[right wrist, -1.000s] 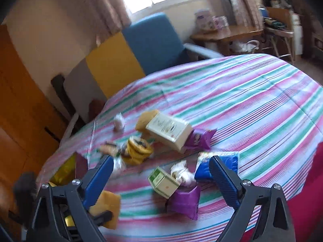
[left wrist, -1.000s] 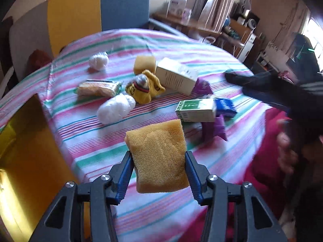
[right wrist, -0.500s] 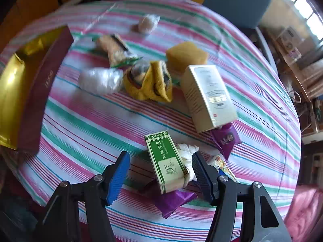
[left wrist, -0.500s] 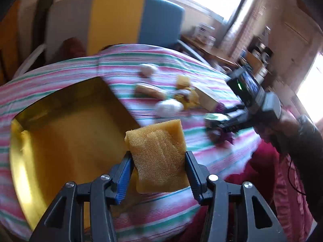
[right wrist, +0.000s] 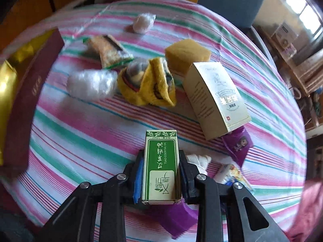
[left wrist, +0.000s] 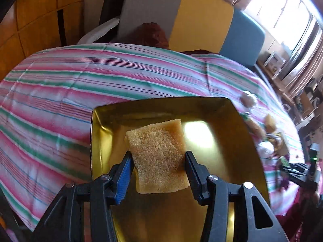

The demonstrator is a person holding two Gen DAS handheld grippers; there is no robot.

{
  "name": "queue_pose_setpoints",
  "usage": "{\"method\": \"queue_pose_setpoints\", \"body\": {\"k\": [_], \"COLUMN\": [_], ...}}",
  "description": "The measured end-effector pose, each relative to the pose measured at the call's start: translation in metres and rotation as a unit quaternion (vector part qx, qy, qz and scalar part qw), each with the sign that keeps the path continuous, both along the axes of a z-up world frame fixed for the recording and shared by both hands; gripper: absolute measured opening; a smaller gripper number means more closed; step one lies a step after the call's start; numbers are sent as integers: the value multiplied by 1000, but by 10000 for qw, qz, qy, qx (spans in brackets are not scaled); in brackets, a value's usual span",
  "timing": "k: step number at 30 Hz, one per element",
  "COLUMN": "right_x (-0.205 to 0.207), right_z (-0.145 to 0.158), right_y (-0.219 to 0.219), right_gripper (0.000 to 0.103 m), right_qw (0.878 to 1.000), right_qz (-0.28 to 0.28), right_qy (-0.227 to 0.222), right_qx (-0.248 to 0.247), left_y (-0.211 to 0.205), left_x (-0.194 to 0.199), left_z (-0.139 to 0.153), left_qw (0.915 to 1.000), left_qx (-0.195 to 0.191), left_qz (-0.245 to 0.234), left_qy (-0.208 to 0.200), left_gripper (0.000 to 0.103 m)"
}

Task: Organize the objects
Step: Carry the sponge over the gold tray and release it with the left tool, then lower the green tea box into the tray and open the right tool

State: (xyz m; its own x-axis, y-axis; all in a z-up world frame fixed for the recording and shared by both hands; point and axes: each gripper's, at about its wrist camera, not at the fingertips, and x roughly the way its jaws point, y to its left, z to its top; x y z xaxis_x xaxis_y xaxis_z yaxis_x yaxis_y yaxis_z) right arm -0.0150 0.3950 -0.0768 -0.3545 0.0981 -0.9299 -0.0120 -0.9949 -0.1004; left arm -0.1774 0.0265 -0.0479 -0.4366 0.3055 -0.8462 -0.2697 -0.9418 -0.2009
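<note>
My left gripper [left wrist: 158,162] is shut on a yellow sponge [left wrist: 158,157] and holds it over the open gold-lined box [left wrist: 238,141]. In the right wrist view my right gripper [right wrist: 160,162] is shut on a small green essential-oil carton [right wrist: 161,165], its pads pressing both long sides, just above the striped tablecloth [right wrist: 101,125]. The same gold box, with its maroon outer wall [right wrist: 28,100], stands at the left edge of that view. The right gripper shows as a dark shape [left wrist: 298,171] at the far right of the left wrist view.
Scattered on the cloth lie a second sponge [right wrist: 186,53], a cream carton [right wrist: 218,98], a yellow sock bundle [right wrist: 149,84], a clear-wrapped white lump [right wrist: 90,84], a snack packet [right wrist: 107,50], purple sachets [right wrist: 240,144] and a white cloth [right wrist: 198,160]. A padded chair [left wrist: 197,20] stands behind the table.
My left gripper carried the sponge leftward from above the cloth to over the gold box. My right gripper came down on the green carton and shut on it.
</note>
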Motion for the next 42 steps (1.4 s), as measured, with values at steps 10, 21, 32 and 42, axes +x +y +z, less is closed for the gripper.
{"method": "queue_pose_setpoints", "body": {"k": [10,21,32,42], "right_x": [6,10,17,-31], "right_z": [6,8,62,60], "right_y": [12,2,-55,-278], "right_gripper": [31,31,31,31], "right_qw": [9967,9953,9875,9720], "right_qz": [-309,-334,-149,1669], "right_qy": [585,788,1361,761], "right_qx": [-467,-453,-781,-1467], "left_y": [9,-10,-56,-101], "left_x": [-44,-25,71,118], "left_z": [-33,-2,29,13], "left_qw": [9944,9954,9935,9901], "left_qx": [-1000,-831,-275,-268], "left_qz": [299,438,808,1217], "left_qy": [-154,204,759,641], "left_gripper": [53,69,69,67]}}
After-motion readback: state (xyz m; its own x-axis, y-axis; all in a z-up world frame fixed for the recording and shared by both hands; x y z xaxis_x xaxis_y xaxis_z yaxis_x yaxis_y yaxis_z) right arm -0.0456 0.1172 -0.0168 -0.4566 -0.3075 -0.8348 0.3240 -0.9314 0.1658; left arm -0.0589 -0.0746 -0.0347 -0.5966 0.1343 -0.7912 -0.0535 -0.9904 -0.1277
